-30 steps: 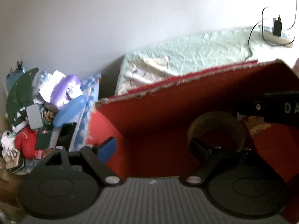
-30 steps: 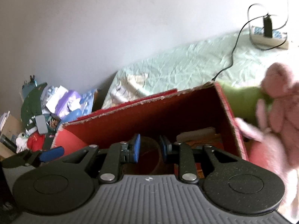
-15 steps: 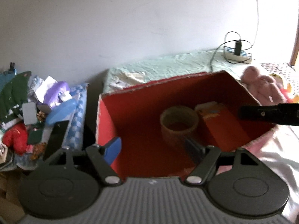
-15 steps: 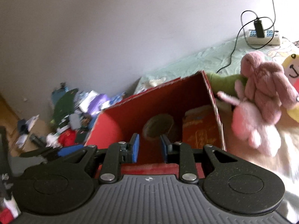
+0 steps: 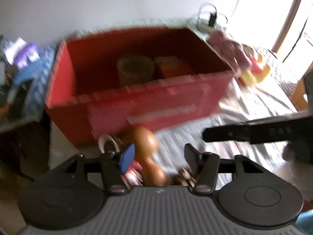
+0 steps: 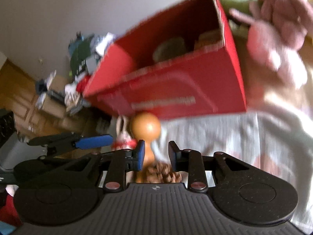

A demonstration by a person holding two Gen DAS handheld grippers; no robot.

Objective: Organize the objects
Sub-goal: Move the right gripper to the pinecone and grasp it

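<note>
White bedsheet (image 6: pixel 225 137) spreads beneath both our grippers. Nearest us, our right gripper (image 6: pixel 156 154) has its jaws parted with nothing held; a wooden peg doll (image 6: pixel 145 129) and a pinecone (image 6: pixel 162 173) lie just in front of it. Our left gripper (image 5: pixel 156 156) gapes wide, also empty. Beyond stands the red box (image 5: pixel 137 101), holding a tape roll (image 5: pixel 135 70). Farther right sits a pink plush toy (image 6: pixel 281 19).

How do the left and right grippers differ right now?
Left gripper stands wide open; right gripper has a narrow gap. The orange wooden piece sits beside the left gripper's blue pad, while the right's fingers flank its neck without clear contact. Both are empty, low over the white bedding, pointing toward the red box.
</note>
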